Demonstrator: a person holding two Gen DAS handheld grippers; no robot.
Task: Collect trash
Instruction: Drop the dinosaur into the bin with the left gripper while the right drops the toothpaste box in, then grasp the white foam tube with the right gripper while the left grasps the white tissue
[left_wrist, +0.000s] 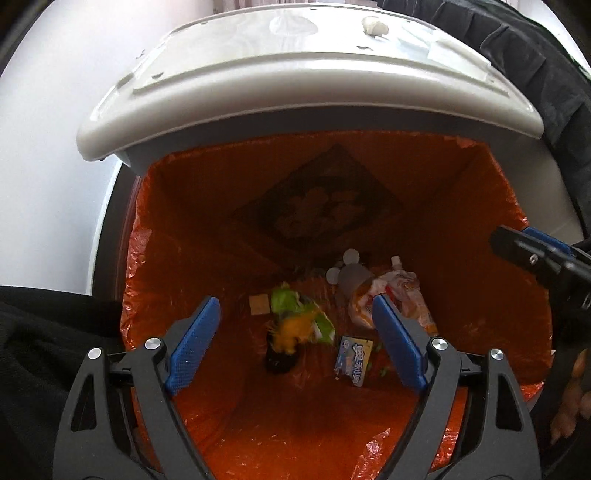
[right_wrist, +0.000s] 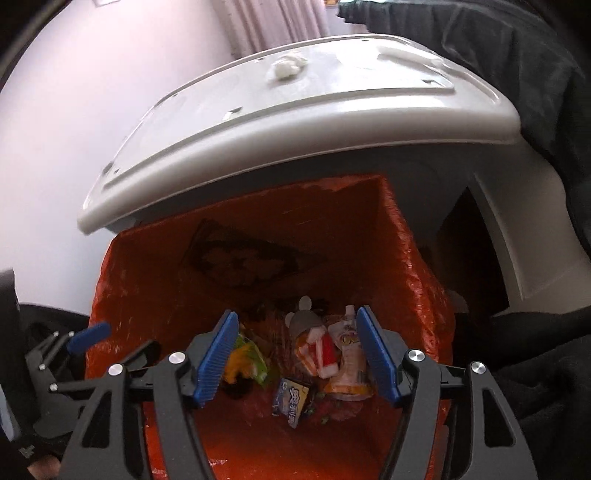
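Note:
A trash bin lined with an orange bag (left_wrist: 207, 229) (right_wrist: 155, 266) stands open, its white lid (left_wrist: 295, 96) (right_wrist: 295, 122) tipped up at the back. At the bottom lie a green and yellow wrapper (left_wrist: 299, 317) (right_wrist: 247, 360), a blue packet (left_wrist: 352, 360) (right_wrist: 291, 400), an orange and white pouch (left_wrist: 402, 295) (right_wrist: 347, 362) and a grey mouse-eared item (left_wrist: 349, 275) (right_wrist: 304, 319). My left gripper (left_wrist: 295, 317) is open and empty above the bin. My right gripper (right_wrist: 295, 339) is open and empty above it too, and shows at the right edge of the left wrist view (left_wrist: 535, 258).
A pale wall (left_wrist: 44, 147) is behind and left of the bin. Dark cloth (left_wrist: 517, 62) (right_wrist: 498, 55) hangs at the upper right. A crumpled white tissue (left_wrist: 375, 26) (right_wrist: 288, 66) lies on the lid. Dark fabric (left_wrist: 48, 350) lies at the left.

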